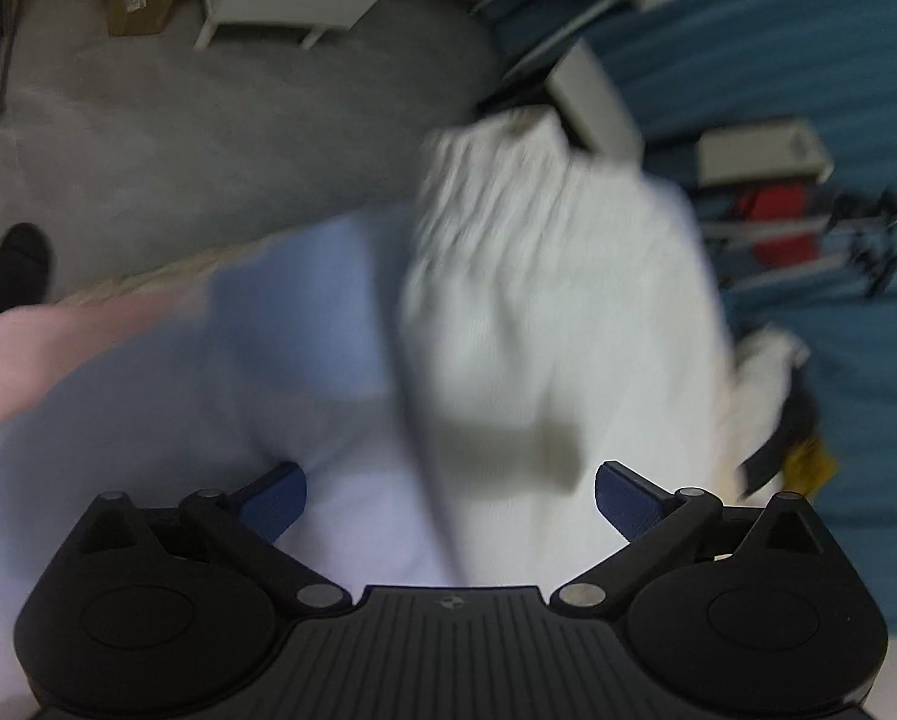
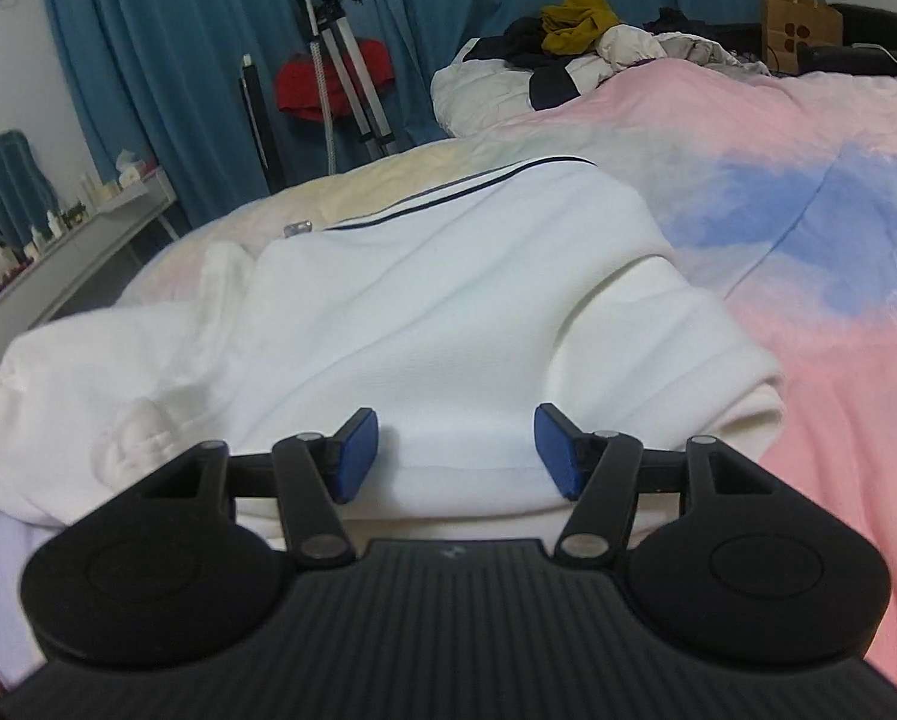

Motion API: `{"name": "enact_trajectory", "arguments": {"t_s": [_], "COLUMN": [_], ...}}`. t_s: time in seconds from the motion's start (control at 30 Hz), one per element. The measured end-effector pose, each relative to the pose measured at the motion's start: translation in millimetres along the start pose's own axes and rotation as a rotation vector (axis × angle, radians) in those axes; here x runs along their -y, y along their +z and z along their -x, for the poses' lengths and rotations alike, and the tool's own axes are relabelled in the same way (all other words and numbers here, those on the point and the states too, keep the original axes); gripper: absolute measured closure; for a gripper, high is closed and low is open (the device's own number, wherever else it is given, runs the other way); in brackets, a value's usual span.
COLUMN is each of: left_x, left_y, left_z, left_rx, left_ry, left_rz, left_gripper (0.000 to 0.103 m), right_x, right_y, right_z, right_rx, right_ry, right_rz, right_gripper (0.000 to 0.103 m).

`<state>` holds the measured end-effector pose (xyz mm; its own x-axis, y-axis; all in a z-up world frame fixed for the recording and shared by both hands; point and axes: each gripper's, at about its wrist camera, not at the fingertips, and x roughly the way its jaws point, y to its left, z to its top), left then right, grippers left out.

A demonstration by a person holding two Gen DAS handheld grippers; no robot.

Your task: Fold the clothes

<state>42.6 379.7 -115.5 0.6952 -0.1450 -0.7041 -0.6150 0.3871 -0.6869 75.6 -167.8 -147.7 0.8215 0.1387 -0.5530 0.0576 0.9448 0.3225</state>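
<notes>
Both tools gape apart: the right tool (image 2: 455,459) over the white jacket (image 2: 424,300) on the bed (image 2: 808,312), the left tool (image 1: 451,495) beside it.

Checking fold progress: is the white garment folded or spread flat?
Partly folded: the white garment lies bunched in overlapping layers on the bedspread, not flat.

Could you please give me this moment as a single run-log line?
task: fold clothes | left gripper: open, over white garment, view blurred | right gripper: open, at its near hem | surface: pastel bedsheet
</notes>
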Motion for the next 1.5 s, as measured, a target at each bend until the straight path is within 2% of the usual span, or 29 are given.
{"name": "enact_trajectory", "arguments": {"t_s": [0.03, 0.1, 0.13, 0.2, 0.23, 0.27, 0.3, 0.4, 0.43, 0.47, 0.5, 0.57, 0.67, 0.8, 0.93, 1.07, 1.17, 1.23, 1.33, 1.43, 1.47, 1.5], "left_x": [3, 8, 10, 11, 12, 15, 20, 48, 57, 66, 75, 93, 129, 201, 274, 327, 339, 330, 305, 284, 278, 273], "left_y": [3, 9, 12, 17, 19, 19, 18, 7, 4, 0, -3, -11, -34, -101, -199, -312, -399, -457, -534, -578, -587, -590], "left_z": [2, 7, 7, -1, -6, -13, -16, -7, -4, -1, 2, 8, 26, 63, 76, 50, 19, -6, -59, -106, -117, -118], "left_rx": [0.028, 0.081, 0.093, 0.082, 0.069, 0.045, 0.04, 0.092, 0.11, 0.127, 0.145, 0.18, 0.253, 0.343, 0.439, 0.529, 0.56, 0.561, 0.498, 0.37, 0.347, 0.359], "left_ry": [-0.015, -0.033, -0.048, -0.095, -0.093, -0.057, -0.03, 0.021, 0.038, 0.055, 0.072, 0.106, 0.125, 0.041, -0.044, -0.127, -0.178, -0.2, -0.177, -0.11, -0.099, -0.11], "left_rz": [-0.021, -0.057, -0.063, -0.043, -0.048, -0.071, -0.101, -0.214, -0.252, -0.29, -0.328, -0.404, -0.52, -0.643, -0.821, -1.008, -1.122, -1.217, -1.441, -1.632, -1.677, -1.701], "left_gripper": [0.002, 0.014, 0.014, 0.014, 0.014, 0.015, 0.031, 0.063, 0.068, 0.081, 0.086, 0.09, 0.092, 0.092, 0.092, 0.092, 0.092, 0.091, 0.089, 0.086, 0.084, 0.08], "right_x": [0, 1, 1, 0, 0, 0, 0, -2, -3, -5, -6, -10, -13, -10, 8, 42, 72, 89, 109, 124, 126, 129], "right_y": [0, 0, 0, -1, -2, -2, -3, -4, -5, -6, -7, -11, -12, -7, 4, 21, 34, 40, 48, 56, 57, 61], "right_z": [2, 4, 5, 9, 10, 10, 11, 12, 13, 12, 10, 6, 5, 14, 34, 67, 94, 110, 128, 134, 131, 126], "right_rx": [0.002, 0.006, 0.007, 0.009, 0.01, 0.01, 0.009, 0.01, 0.011, 0.011, 0.006, -0.004, -0.001, 0.032, 0.092, 0.157, 0.206, 0.235, 0.266, 0.264, 0.25, 0.229], "right_ry": [0.001, 0.001, 0.002, 0.006, 0.008, 0.01, 0.009, 0.005, 0.002, -0.002, -0.008, -0.019, -0.029, -0.019, -0.038, -0.069, -0.079, -0.084, -0.079, -0.048, -0.035, -0.021], "right_rz": [-0.003, -0.004, -0.004, -0.007, -0.01, -0.011, -0.01, -0.007, 0.0, 0.012, 0.026, 0.051, 0.071, 0.047, -0.059, -0.197, -0.278, -0.315, -0.356, -0.389, -0.391, -0.394], "right_gripper": [0.043, 0.043, 0.043, 0.043, 0.043, 0.043, 0.043, 0.043, 0.043, 0.043, 0.043, 0.043, 0.043, 0.043, 0.043, 0.042, 0.041, 0.041, 0.041, 0.041, 0.041, 0.041]}}
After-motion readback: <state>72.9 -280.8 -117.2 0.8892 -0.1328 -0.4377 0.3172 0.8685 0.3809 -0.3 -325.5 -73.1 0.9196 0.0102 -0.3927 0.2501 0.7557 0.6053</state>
